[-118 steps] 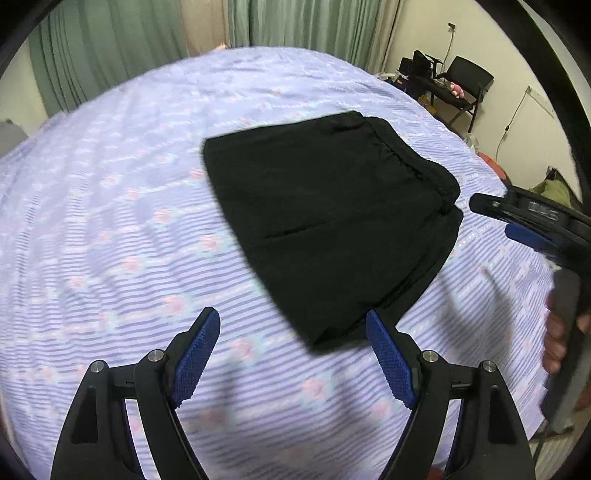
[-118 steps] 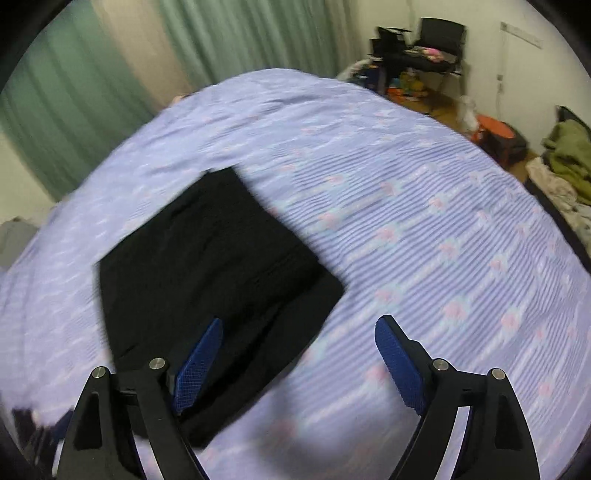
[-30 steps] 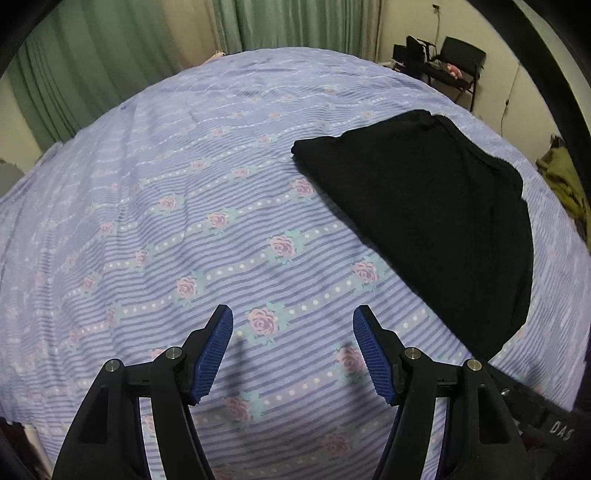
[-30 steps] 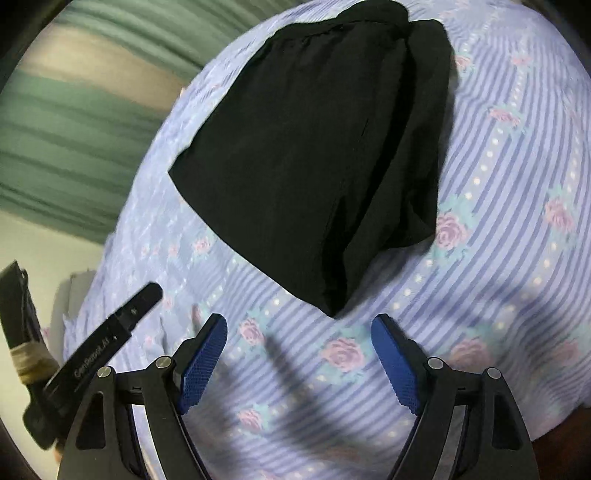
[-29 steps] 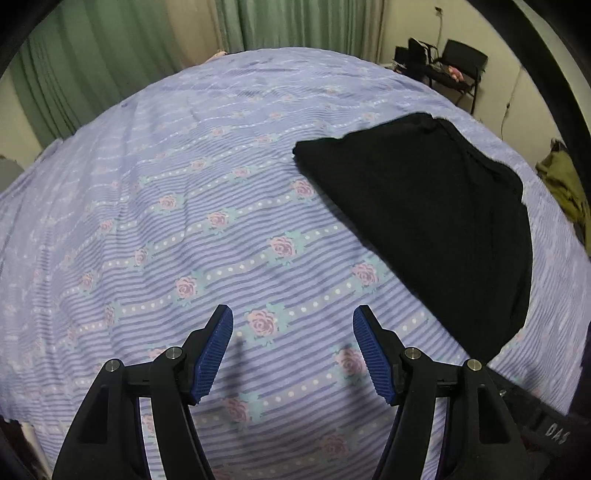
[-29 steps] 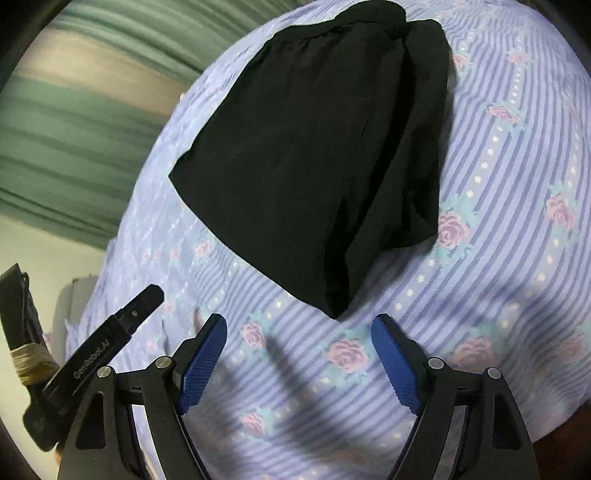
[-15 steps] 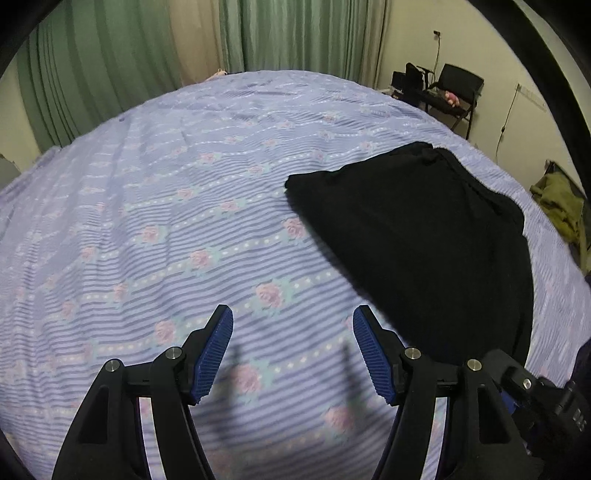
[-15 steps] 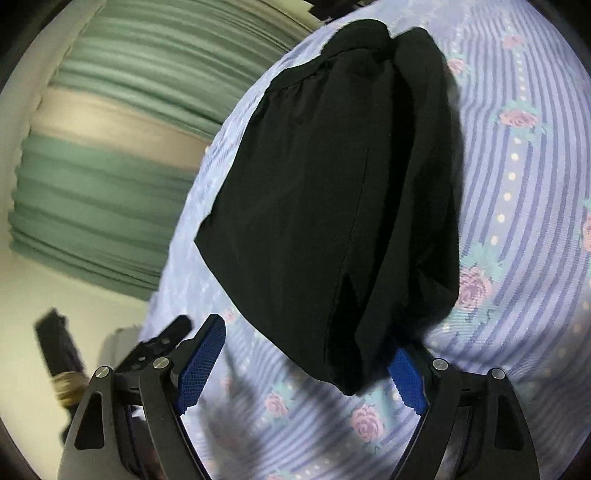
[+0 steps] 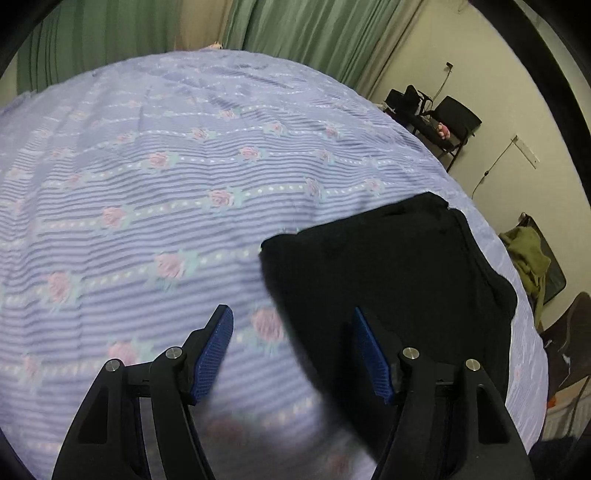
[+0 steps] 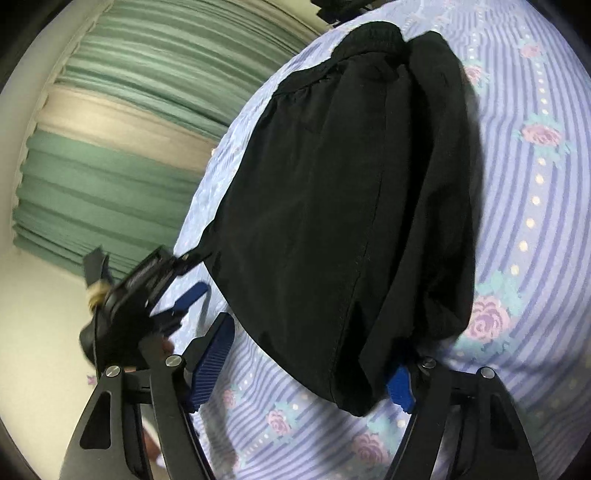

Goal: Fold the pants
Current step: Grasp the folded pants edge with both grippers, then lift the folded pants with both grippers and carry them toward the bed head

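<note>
The black pants [image 9: 391,273] lie folded in a flat stack on the lilac flowered bedspread [image 9: 155,177]. My left gripper [image 9: 293,350] is open low over the pants' near left edge, which runs between its jaws. In the right wrist view the pants [image 10: 343,177] fill the middle, waistband at the far end. My right gripper [image 10: 306,350] is open, its jaws either side of the near hem corner, and the cloth covers part of the right finger [image 10: 400,384]. The left gripper [image 10: 147,280] shows at the pants' left corner.
Green curtains [image 9: 288,29] hang behind the bed. A black chair and desk [image 9: 443,122] stand by the cream wall at right. A heap of olive clothes [image 9: 528,254] lies on the floor beyond the bed's right edge.
Both grippers have moved in toward the pants. The left one has swung right so the pants' edge now lies between its jaws. The right one has come closer onto the hem corner.
</note>
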### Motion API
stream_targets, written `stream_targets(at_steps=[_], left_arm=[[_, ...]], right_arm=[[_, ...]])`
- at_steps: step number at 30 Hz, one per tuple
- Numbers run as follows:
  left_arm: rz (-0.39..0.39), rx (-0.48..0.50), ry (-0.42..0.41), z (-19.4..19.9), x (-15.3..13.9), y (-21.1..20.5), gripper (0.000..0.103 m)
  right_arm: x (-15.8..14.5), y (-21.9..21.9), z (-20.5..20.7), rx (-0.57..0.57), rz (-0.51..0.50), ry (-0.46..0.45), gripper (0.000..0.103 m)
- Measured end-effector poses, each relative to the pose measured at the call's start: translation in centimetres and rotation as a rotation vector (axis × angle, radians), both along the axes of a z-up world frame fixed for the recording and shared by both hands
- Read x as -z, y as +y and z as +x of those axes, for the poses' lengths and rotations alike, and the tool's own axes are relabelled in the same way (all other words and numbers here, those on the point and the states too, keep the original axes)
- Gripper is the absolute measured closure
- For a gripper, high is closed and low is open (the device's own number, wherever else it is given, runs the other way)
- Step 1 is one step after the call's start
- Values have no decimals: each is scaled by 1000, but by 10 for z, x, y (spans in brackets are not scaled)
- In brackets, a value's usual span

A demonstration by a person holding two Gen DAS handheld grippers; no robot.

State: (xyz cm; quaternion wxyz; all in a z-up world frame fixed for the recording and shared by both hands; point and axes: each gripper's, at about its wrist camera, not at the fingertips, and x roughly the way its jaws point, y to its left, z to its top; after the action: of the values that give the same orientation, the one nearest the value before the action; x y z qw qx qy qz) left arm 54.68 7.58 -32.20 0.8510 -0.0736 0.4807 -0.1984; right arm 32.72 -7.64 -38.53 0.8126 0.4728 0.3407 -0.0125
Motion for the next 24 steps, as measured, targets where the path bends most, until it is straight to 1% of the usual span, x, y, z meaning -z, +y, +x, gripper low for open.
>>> stream_targets(at_steps=[2, 4, 6, 7, 9, 11, 13, 14, 15, 18, 19, 21, 22, 24], left_arm=[[-11, 6, 3, 6, 3, -5, 42], [-1, 24, 1, 10, 4, -13, 49], [-10, 44, 9, 13, 5, -21, 53], [-7, 51, 12, 15, 5, -25, 53], [1, 48, 23, 18, 8, -30, 53], [10, 33, 40, 22, 11, -31, 56], [35, 27, 34, 21, 10, -33, 68], [46, 32, 29, 20, 9, -34, 73], [50, 38, 28, 20, 7, -34, 81], [59, 39, 24, 19, 4, -34, 90], [71, 39, 17, 18, 2, -35, 91], [100, 46, -13, 14, -3, -40, 93], [122, 52, -32, 11, -6, -43, 94], [141, 61, -62, 6, -13, -46, 94]], right_arm=[[-1, 0, 2, -6, -20, 1, 32], [0, -1, 3, -4, -19, 1, 34], [-1, -3, 2, 0, -16, 2, 37], [-1, -3, 3, -3, -18, 4, 38], [-1, -3, 3, -9, -32, 8, 45], [-1, -3, 1, -14, -39, 18, 50], [0, -4, 1, -19, -47, 26, 55], [-2, -4, 0, -23, -50, 27, 59], [-2, -4, 1, -28, -53, 28, 61], [-2, -5, 2, -32, -54, 34, 66], [-4, -7, 3, -37, -60, 36, 68], [-8, -6, 3, -60, -81, 33, 76], [-11, -6, 4, -72, -94, 31, 78], [-18, -6, 7, -107, -137, 20, 85]])
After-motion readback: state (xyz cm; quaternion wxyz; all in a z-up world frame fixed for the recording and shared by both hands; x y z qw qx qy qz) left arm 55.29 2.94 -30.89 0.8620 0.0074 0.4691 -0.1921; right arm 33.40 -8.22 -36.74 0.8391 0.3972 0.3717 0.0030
